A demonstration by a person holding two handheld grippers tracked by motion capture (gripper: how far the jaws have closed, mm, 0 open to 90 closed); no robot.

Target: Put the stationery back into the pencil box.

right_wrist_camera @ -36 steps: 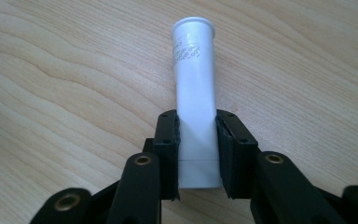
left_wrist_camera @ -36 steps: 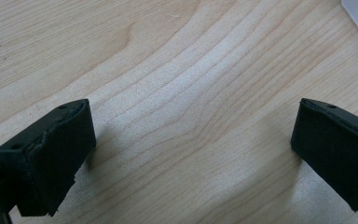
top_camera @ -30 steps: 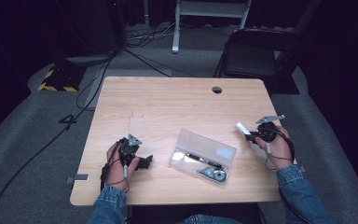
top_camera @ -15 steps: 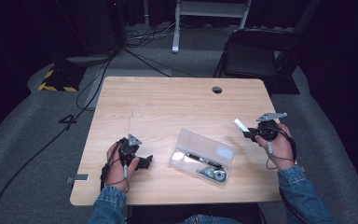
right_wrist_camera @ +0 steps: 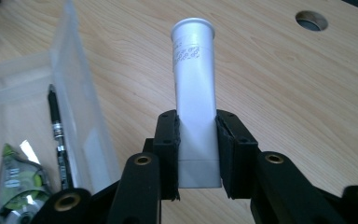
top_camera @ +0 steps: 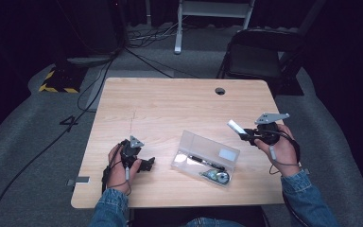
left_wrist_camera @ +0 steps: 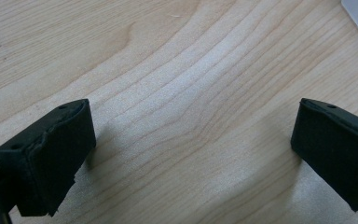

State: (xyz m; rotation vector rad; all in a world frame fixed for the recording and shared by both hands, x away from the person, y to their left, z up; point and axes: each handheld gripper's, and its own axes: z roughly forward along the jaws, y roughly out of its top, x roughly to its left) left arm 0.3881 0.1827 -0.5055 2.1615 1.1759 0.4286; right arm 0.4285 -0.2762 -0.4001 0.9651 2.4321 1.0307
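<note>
Nearest the person, a clear plastic case [top_camera: 207, 156] lies open on the wooden table [top_camera: 170, 109], between the two hands. Inside it rest a black pen [right_wrist_camera: 56, 135] and a round correction-tape dispenser [top_camera: 216, 175] with a green label (its print is too small to read); the raised lid stands along the case's far side.

Right gripper [right_wrist_camera: 196, 149]: jaws closed on the lower end of a silver-grey tube [right_wrist_camera: 195, 93], lifted above the table to the right of the case, its flared end pointing away from the hand. Small printing near that end cannot be made out.

Left gripper [left_wrist_camera: 191, 154]: jaws wide apart with nothing between them, resting low over bare wood left of the case.

Farther off, a round cable hole [top_camera: 220, 91] pierces the table's far edge. Beyond it stand a dark folding chair [top_camera: 260, 52] and a white frame [top_camera: 212, 14], cut off at the top, with cables [top_camera: 99, 80] trailing over the grey floor.
</note>
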